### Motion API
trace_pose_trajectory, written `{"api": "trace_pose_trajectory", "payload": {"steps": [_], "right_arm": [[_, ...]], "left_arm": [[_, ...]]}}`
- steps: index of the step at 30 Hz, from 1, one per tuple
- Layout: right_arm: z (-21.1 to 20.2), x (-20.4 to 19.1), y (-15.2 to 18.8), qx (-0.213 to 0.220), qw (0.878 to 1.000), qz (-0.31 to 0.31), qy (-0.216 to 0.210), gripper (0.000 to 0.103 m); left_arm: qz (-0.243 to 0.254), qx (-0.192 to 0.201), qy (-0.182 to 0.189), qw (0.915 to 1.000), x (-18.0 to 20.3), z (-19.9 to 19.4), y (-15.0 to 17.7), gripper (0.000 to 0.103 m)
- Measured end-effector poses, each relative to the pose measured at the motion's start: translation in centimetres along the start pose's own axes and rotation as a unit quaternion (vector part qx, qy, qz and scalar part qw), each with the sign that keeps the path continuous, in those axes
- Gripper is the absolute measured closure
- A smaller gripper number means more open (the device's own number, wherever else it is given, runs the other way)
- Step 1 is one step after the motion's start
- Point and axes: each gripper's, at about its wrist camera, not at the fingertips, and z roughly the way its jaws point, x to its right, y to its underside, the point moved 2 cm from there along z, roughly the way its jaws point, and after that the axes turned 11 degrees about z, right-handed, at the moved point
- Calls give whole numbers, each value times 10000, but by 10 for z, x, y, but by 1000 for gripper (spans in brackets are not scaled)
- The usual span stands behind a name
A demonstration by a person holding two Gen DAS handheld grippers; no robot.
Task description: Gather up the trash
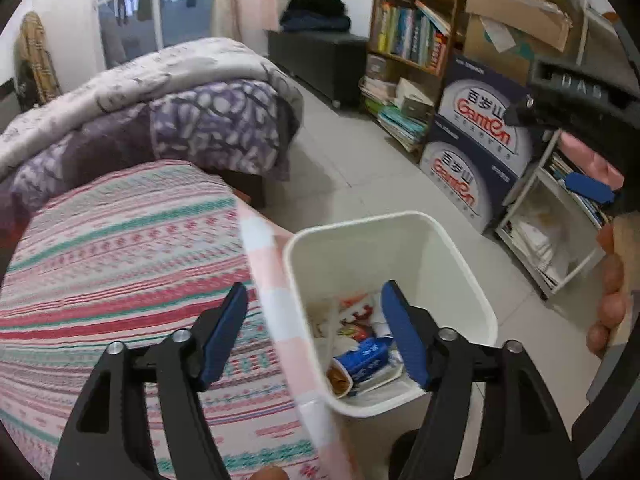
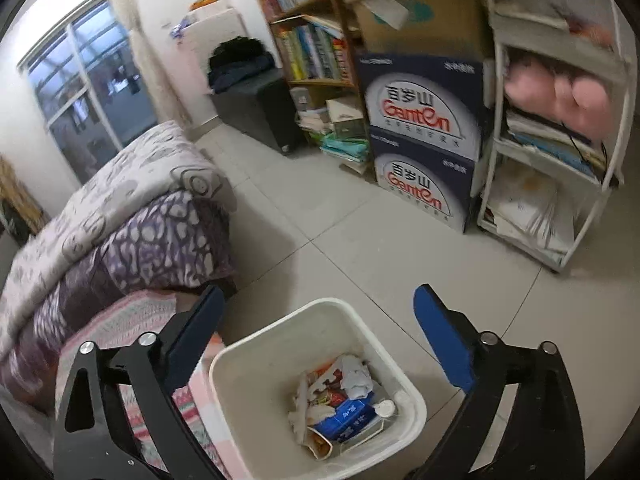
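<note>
A white waste bin (image 1: pixel 460 264) stands on the floor against the bed's corner. Inside lie a blue carton (image 1: pixel 366 356), red-printed wrappers (image 1: pixel 356 314) and other scraps. My left gripper (image 1: pixel 315 292) hangs open over the bin's left rim, with nothing between its blue pads. The right wrist view looks down into the same bin (image 2: pixel 272 356), where the blue carton (image 2: pixel 348 416) and crumpled paper (image 2: pixel 356 376) lie. My right gripper (image 2: pixel 319 294) is wide open and empty above the bin's far rim. Its black body (image 1: pixel 580 100) and the hand (image 1: pixel 608 300) holding it show at the left wrist view's right edge.
A bed with a pink striped cover (image 1: pixel 120 260) and a purple quilt (image 1: pixel 208 128) fills the left. Two stacked blue water boxes (image 1: pixel 476 160), a bookshelf (image 1: pixel 412 32) and a white rack (image 2: pixel 560 140) line the right wall. Grey tiled floor (image 2: pixel 340 220) lies between.
</note>
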Motion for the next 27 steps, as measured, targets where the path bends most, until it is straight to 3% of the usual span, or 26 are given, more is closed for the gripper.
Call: {"api": "trace_pose_trajectory", "payload": {"steps": [7, 11, 20, 27], "right_arm": [[-43, -20, 30, 308, 9961, -810, 136, 7], [-63, -25, 64, 494, 9905, -1273, 169, 7], [-70, -31, 125, 560, 9873, -1478, -131, 7], [-76, -41, 141, 878, 9801, -1746, -343, 7]], "left_arm": [[-558, 288, -513, 9967, -38, -46, 19, 14], [-844, 369, -874, 9919, -60, -67, 41, 11], [-1039, 840, -1670, 9769, -84, -105, 74, 9], [-1078, 872, -1721, 9753, -96, -104, 83, 9]]}}
